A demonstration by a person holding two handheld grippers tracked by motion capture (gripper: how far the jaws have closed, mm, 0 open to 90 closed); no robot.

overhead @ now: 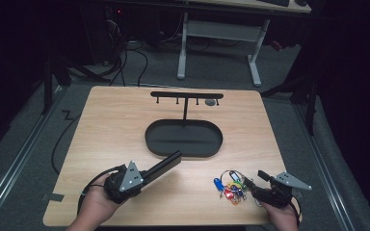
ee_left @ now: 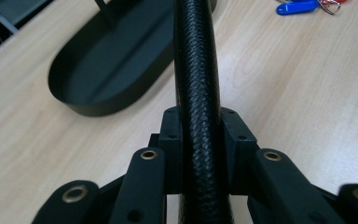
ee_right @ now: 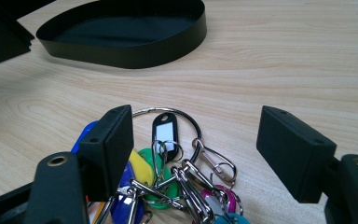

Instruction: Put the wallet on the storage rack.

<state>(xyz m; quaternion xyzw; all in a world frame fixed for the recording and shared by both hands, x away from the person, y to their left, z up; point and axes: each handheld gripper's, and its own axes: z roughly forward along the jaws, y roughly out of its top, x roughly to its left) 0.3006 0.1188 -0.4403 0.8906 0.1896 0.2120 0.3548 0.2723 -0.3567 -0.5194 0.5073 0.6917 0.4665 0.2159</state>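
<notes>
- The right gripper has its two black jaws wide apart, with nothing held between them.
- The bunch of bright plastic key tags on metal rings lies on the light wooden table, right under those jaws.
- The left gripper has its jaws pressed together, holding nothing.
- Its tips sit just beside the black oval metal tray.

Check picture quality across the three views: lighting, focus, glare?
High view: table evenly lit, surroundings dark, image soft. Left gripper view: shut jaws up close hide much of the black tray. Right gripper view: bunch of key tags sharp between the right gripper pads; no glare.
</notes>
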